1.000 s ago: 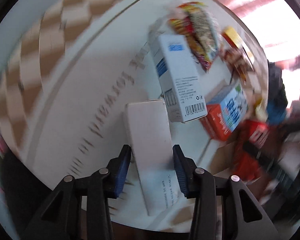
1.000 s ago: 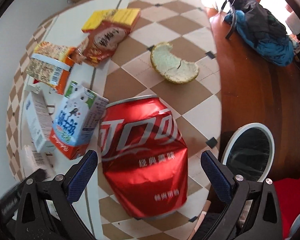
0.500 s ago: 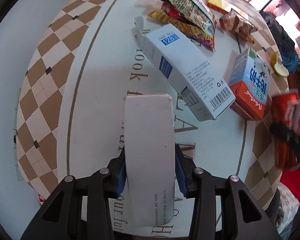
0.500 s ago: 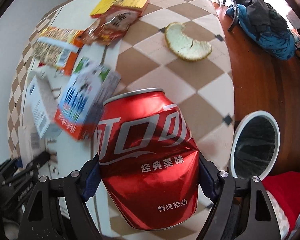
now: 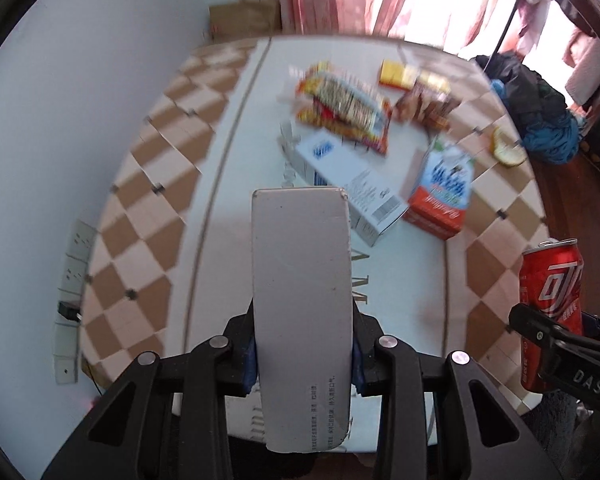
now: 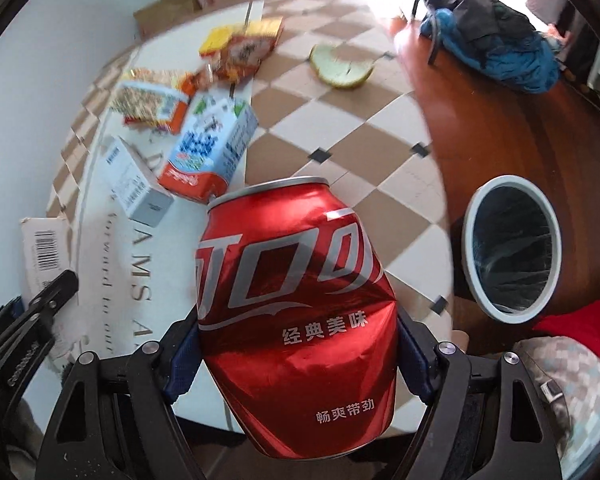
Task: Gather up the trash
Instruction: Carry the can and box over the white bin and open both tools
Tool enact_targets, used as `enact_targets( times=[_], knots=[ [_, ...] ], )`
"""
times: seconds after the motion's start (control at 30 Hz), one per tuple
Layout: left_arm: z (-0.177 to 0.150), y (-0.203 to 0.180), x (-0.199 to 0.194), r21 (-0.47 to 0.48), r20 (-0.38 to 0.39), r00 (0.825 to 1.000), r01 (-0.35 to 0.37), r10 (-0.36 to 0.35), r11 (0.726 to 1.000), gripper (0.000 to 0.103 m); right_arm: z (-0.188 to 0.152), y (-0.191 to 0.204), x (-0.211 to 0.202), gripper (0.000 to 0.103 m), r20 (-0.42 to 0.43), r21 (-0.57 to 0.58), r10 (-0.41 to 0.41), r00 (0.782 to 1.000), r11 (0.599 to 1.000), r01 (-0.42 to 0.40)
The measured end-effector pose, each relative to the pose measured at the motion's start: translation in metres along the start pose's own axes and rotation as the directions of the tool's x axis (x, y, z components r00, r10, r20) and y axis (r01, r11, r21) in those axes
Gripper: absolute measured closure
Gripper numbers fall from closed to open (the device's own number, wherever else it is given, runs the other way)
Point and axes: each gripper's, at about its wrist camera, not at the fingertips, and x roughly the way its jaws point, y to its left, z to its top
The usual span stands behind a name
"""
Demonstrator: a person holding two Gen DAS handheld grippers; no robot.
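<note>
Both tools are loaded above a littered round surface with a brown-and-cream checked border. The left tool is clamped on a long, flat grey-white cardboard box, gripped near its lower end so most of its length juts forward over the white centre panel. The right tool grips a dented red aluminium drink can by its crumpled lower half, top rim pointing away. Each item appears lifted clear of the surface, probably for carrying to the white-rimmed round bin with a dark liner, which stands on the wooden floor just off the surface's right edge.

More rubbish lies toward the far edge: a white-and-blue carton on its side, a blue, white and orange-red milk carton just beside it, crumpled snack wrappers and a pale piece of citrus peel near the far-right edge. Motion blur smears the wrappers' print beyond reading. The box's near end and the can's base are partly screened by the tools, and the bin's contents cannot be made out.
</note>
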Motion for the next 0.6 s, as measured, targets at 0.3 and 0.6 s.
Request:
enact_targets(
  times=[0.3,0.6],
  knots=[
    [0.011,-0.02,-0.09,0.047,0.19,0.98,0.047,-0.055,0.998,0.072,-0.027,-0.028,-0.094,0.02,0.178,0.062,0.079,0.981,0.994,-0.091],
    [0.029,-0.098,-0.166,0.186,0.291,0.927,0.189,-0.238,0.964,0.072,-0.035,-0.114,-0.196,0.02,0.349,0.164,0.098,0.932,0.973,-0.164]
  ],
)
